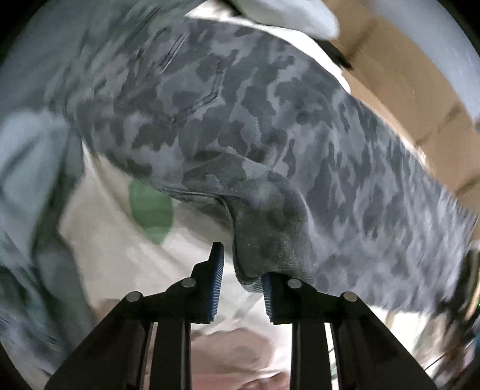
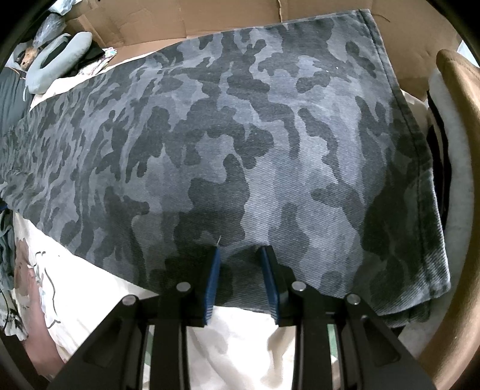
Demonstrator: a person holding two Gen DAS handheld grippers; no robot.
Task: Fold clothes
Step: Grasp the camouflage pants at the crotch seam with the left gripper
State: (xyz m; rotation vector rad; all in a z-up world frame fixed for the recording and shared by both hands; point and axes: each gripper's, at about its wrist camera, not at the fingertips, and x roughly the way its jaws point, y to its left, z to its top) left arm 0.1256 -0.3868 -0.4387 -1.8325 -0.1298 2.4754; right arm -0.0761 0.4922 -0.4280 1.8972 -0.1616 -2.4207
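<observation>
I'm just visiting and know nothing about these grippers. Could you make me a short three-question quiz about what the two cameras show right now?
1. True or false: the right gripper has its fingers apart.
2. What pattern is on the garment?
A. stripes
B. camouflage
C. checks
3. Fill in: in the left view, a fold of the garment lies over one finger of the left gripper, whose jaws are ____.

Key: 1 true; 2 B; 3 open

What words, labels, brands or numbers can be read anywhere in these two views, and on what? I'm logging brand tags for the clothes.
None can be read: the camouflage garment, the cardboard behind it and the patterned sheet show no legible text.
</observation>
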